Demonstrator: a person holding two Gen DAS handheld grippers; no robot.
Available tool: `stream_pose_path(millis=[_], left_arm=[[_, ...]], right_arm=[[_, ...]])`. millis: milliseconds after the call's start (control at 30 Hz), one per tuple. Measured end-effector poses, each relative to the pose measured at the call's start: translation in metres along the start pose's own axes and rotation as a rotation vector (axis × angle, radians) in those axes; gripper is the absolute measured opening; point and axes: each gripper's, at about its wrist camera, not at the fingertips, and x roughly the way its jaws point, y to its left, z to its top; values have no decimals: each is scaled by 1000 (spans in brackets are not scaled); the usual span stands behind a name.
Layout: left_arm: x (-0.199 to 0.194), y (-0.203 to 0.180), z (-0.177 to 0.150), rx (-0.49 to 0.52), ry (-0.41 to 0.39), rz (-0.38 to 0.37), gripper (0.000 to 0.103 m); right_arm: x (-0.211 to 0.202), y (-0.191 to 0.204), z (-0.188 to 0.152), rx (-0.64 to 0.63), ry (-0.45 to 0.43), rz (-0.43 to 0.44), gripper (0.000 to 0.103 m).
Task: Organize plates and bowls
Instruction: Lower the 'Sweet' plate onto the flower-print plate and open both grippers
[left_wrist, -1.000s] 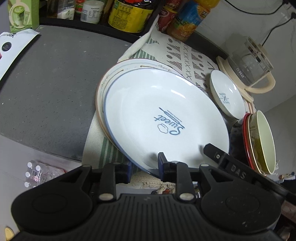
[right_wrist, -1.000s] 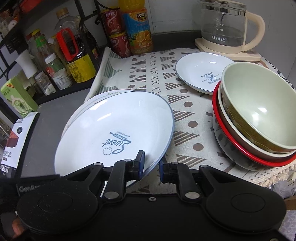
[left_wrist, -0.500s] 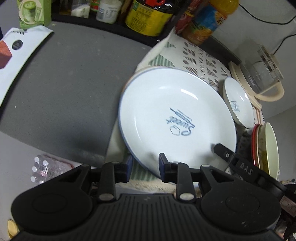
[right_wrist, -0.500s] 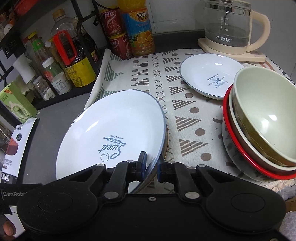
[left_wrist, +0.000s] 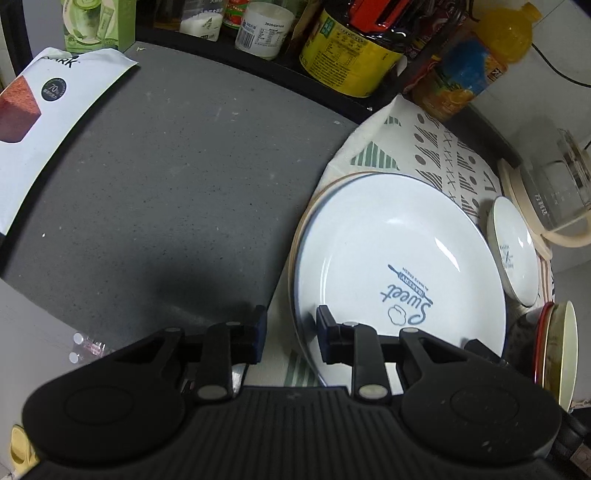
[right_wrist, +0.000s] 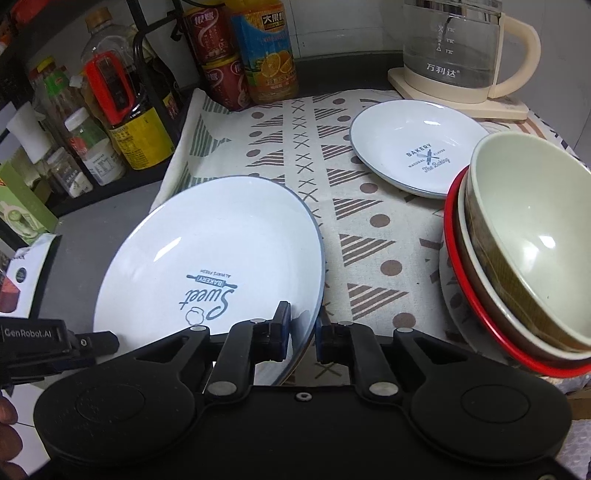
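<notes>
on the patterned cloth (right_wrist: 369, 236) at the tabletop's near edge, the big white plate (right_wrist: 207, 258) now lies flat over a tan-rimmed plate (left_wrist: 306, 218), of which only a sliver shows at the left in the left wrist view; a second ago it was tilted up and offset, showing much more of the one beneath. the right gripper (right_wrist: 302, 332) has its fingers a little apart, straddling the plate's near rim with gaps on both sides, where half a second ago they pinched it. the left gripper (left_wrist: 290, 332) also has its fingers apart, one over the plate's near-left rim and the other off it above the cloth edge. i judge the stacking step as good as done (both grippers look free to back away), with the small bakery plate (right_wrist: 417, 147) by the kettle (right_wrist: 454, 48) the likely next piece, well apart from the stacked bowls (right_wrist: 517, 258) on the right. a round plate has no long axis; its face points up, and its "sweet" lettering reads upside down from the right wrist, its top toward the near edge.
</notes>
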Motion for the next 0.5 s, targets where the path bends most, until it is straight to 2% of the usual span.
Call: stream_pose_path(millis=[167, 333, 500], left_arm=[[3, -5, 3, 7, -18, 2, 23], [7, -4, 8, 5, -12, 4, 23], [1, -19, 15, 73, -18, 74, 27]], right_arm=[[11, -7, 0, 31, 39, -3, 15], [17, -3, 2, 7, 54, -6, 17], [14, -9, 12, 16, 66, 17, 21]])
